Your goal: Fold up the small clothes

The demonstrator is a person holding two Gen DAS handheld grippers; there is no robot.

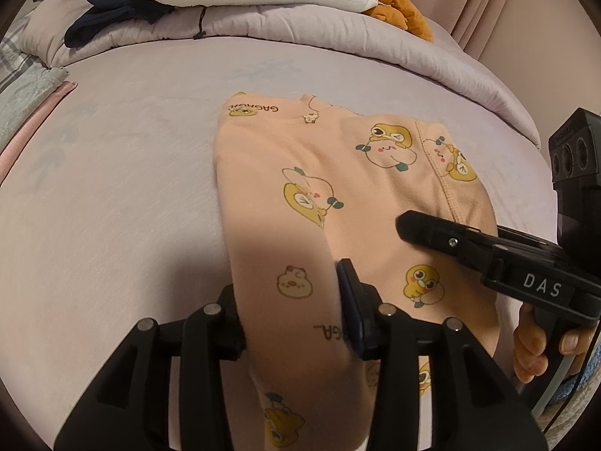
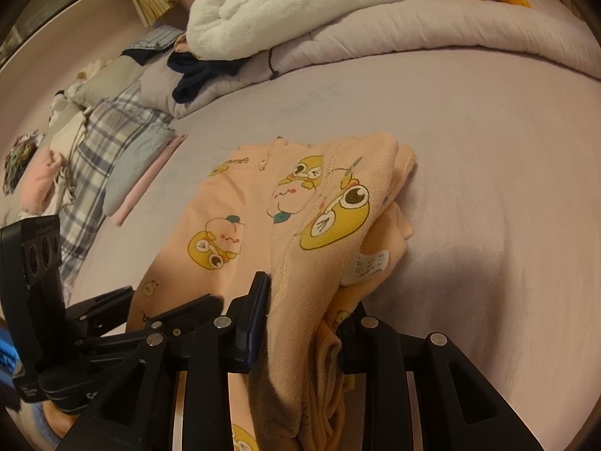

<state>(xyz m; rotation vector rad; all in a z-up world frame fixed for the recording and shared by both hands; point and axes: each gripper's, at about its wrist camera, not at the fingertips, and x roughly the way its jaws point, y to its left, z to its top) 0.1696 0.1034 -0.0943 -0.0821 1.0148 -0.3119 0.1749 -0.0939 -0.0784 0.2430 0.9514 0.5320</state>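
On the pale lilac bed sheet (image 1: 112, 188) lies a small peach garment (image 1: 300, 173) printed with yellow ducks and pink cartoon figures, partly folded, its neckline toward the far side; near the lower edge of the left wrist view the left gripper (image 1: 293, 323) has a fold of that cloth between its two fingers, though whether the pads press on it cannot be told; the right gripper (image 2: 300, 323) has its jaws closed on a bunched fold at the garment's right edge, the fabric draped thickly between the fingers with a white care label (image 2: 370, 263) showing just beyond; along the far side of the bed sits a rolled lilac duvet (image 2: 450, 26) bearing a white fleecy blanket (image 2: 300, 3); plaid pillows (image 2: 112, 143) lie far left.
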